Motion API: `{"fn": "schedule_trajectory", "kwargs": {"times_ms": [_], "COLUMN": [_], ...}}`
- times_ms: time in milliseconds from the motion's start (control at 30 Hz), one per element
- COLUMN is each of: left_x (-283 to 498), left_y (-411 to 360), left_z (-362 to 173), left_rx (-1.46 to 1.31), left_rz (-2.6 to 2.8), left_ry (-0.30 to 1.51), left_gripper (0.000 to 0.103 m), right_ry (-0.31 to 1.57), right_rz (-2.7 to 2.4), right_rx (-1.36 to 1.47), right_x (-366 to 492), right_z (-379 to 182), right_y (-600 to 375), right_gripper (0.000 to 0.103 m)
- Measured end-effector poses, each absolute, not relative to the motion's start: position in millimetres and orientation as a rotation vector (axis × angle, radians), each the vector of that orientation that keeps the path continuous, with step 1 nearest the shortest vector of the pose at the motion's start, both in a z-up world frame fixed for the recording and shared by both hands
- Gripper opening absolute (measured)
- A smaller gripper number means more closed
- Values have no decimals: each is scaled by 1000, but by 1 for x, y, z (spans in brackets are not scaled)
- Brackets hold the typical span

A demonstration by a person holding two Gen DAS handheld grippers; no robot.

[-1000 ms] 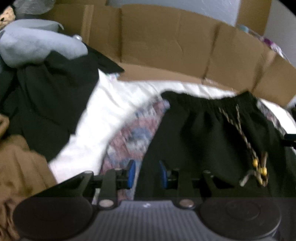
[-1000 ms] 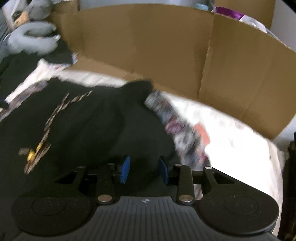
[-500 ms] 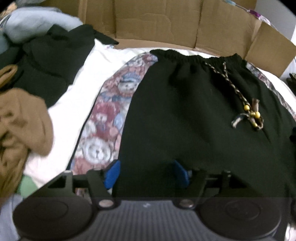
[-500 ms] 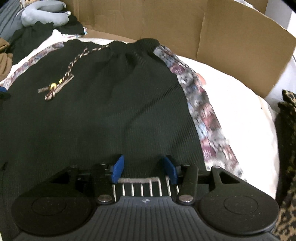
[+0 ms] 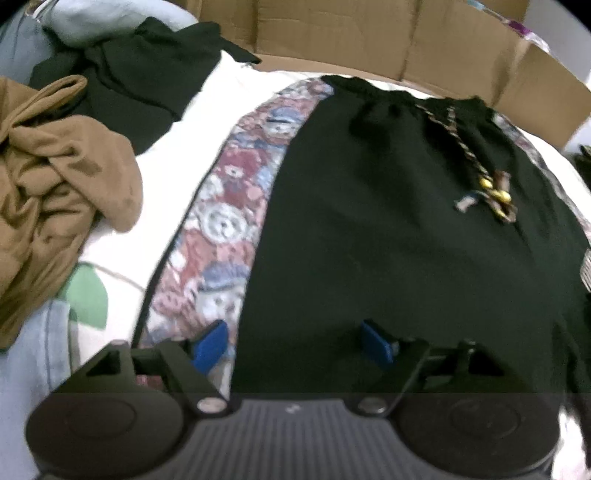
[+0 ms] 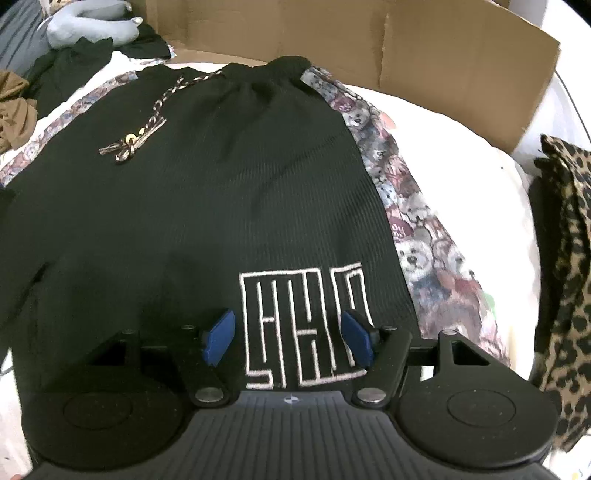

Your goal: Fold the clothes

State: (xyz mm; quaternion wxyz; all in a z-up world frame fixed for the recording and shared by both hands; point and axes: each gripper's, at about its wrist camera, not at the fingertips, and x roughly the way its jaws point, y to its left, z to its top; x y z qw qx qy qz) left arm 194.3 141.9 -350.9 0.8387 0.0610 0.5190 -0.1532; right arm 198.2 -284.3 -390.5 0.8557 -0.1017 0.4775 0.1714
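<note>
Black shorts (image 5: 388,229) with teddy-bear print side stripes (image 5: 221,229) and a braided drawstring (image 5: 484,184) lie flat on a white sheet, waistband at the far end. In the right wrist view the shorts (image 6: 184,221) show a white maze-like logo (image 6: 303,325) near the hem. My left gripper (image 5: 297,341) is open and empty over the shorts' left edge. My right gripper (image 6: 288,338) is open and empty, its blue pads (image 6: 218,336) on either side of the logo.
A crumpled brown garment (image 5: 55,177) and a black garment (image 5: 140,81) lie at the left. A leopard-print garment (image 6: 565,258) lies at the right. A cardboard wall (image 6: 369,48) stands behind the shorts. A grey plush (image 6: 88,26) lies far left.
Both grippers have pulled back toward the hem and opened wider. The logo has come into the right wrist view. The shorts now lie spread flat.
</note>
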Motion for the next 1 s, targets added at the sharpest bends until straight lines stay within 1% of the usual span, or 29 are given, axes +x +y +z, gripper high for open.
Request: {"fn": "schedule_trajectory", "kwargs": {"times_ms": [33,133,200,267,333,467,500,667,1000], "left_x": [188,168,154,139,124,100,95,71,37], "left_y": [140,132,125,115,108,101,100,96,93], "left_z": [-348,-342,-337,-331,-326,-320,-320,-322,-343], "left_rx": [132,124,124,142,154,157,158,174,251], "left_rz": [-339,-403,-468,-537,-599,-683,-700,-786,-856], "left_ry": [1099,1117,1122,1121,1125,1157,1168,1195,1238], "left_gripper": [77,70,61,55,53,38,36,36,37], "right_ry": [1006,1025,1050,1043,1038,1046,1053,1078,1092], "right_rz": [360,369,376,386,410,438,437,440,438], "right_rx": [-203,-188,-199,-220,-216,-176,-170,-178,-175], "right_x": [196,188,182,173,165,151,150,144,143], "right_z": [-388,-382,-379,-374,-369,-361,-362,-367,-367], "right_y": [-285,-287,-286,-283,-282,-282,-283,-284,-279], "right_gripper": [69,69,69,69,69,69,69,68,68]}}
